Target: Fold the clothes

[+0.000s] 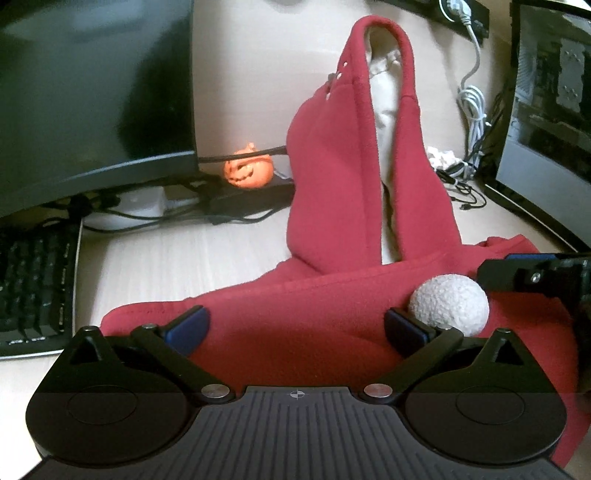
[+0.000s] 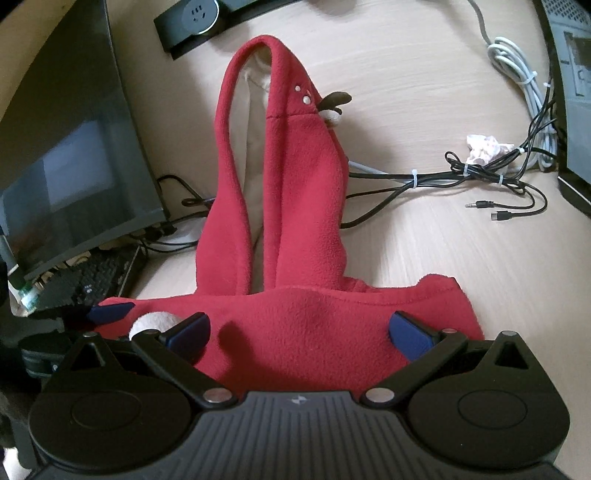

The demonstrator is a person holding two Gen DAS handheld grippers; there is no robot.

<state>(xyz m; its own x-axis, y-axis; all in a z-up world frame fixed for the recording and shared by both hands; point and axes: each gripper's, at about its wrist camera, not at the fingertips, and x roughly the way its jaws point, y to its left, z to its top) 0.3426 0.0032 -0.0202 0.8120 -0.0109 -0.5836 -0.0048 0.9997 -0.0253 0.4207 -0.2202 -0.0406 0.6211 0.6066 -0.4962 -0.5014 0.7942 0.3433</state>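
Note:
A red fleece hooded garment point(image 1: 325, 317) point(image 2: 303, 317) lies on the pale wooden desk point(image 1: 177, 258), its body folded into a band near me. The long hood point(image 1: 332, 166) point(image 2: 306, 192) stretches away and shows a cream lining point(image 1: 384, 103). A white pompom point(image 1: 448, 302) point(image 2: 153, 321) rests on the red band. My left gripper point(image 1: 297, 326) stands open over the band, nothing pinched, the pompom just beyond its right finger. My right gripper point(image 2: 299, 328) is open over the band's right part. Each gripper's tip shows at the edge of the other's view.
A dark monitor point(image 1: 92, 92) and black keyboard point(image 1: 33, 288) stand at the left, another monitor point(image 1: 546, 110) at the right. An orange pumpkin figure point(image 1: 247, 170), a crumpled paper point(image 2: 484, 147), bundled cables point(image 2: 461, 173) and a power strip point(image 2: 195, 18) lie beyond the hood.

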